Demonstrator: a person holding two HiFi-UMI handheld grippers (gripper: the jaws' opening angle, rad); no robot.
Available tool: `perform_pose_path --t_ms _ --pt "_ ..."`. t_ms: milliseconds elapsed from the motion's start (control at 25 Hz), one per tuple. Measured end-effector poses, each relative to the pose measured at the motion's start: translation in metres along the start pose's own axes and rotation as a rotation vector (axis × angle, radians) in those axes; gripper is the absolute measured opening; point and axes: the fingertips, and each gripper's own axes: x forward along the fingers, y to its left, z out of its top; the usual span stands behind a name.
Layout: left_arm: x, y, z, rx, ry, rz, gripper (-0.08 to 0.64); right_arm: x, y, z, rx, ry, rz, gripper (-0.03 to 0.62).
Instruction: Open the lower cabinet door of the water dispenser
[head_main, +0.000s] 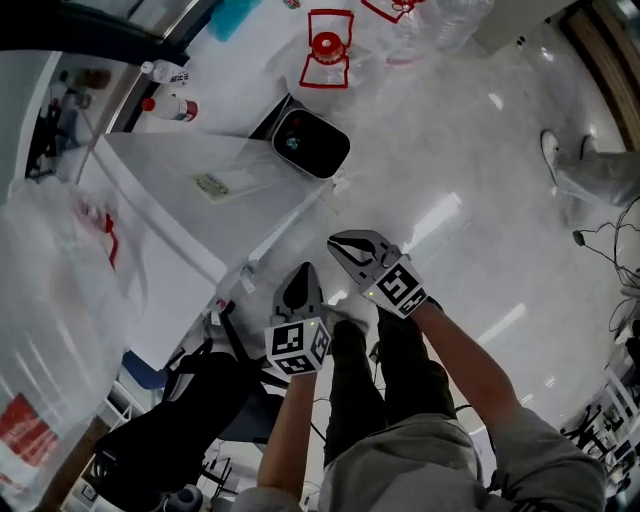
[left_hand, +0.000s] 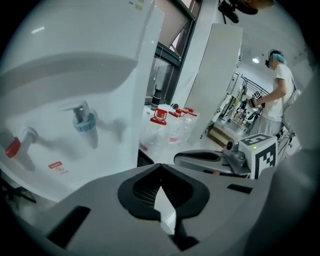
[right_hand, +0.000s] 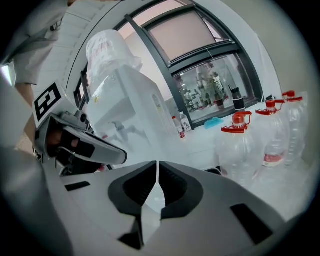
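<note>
The white water dispenser (head_main: 190, 195) stands at the left, with a plastic-wrapped bottle (right_hand: 107, 50) on top. In the left gripper view its blue tap (left_hand: 85, 122) and red tap (left_hand: 14, 147) show at the left; the lower cabinet door lies below the picture's edge. My left gripper (head_main: 302, 278) and right gripper (head_main: 342, 246) hang side by side in front of the dispenser, apart from it. Both are shut with nothing between the jaws. Each appears in the other's view: the right gripper (left_hand: 215, 159), the left gripper (right_hand: 75, 142).
Several empty clear bottles with red caps (head_main: 328, 52) stand on the floor beyond the dispenser. A black rounded device (head_main: 310, 143) sits by its far corner. A person (left_hand: 277, 85) works at benches far behind. A black bag (head_main: 190, 410) lies at the lower left.
</note>
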Motion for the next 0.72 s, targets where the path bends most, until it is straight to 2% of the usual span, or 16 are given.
perform_pose_path --t_ms 240,400,560,720 --pt "0.031 0.016 -0.018 0.022 0.01 0.033 0.008 0.028 -0.023 -0.046 0.009 0.048 0.024 0.018" --pt "0.056 0.026 -0.035 0.027 0.033 0.057 0.008 0.051 -0.036 -0.08 -0.006 0.101 0.076 0.074" --pt "0.079 0.039 -0.054 0.012 0.058 0.089 0.008 0.078 -0.05 -0.109 -0.072 0.157 0.135 0.102" --pt "0.095 0.052 -0.069 0.002 0.077 0.094 0.006 0.11 -0.07 -0.124 -0.178 0.199 0.171 0.113"
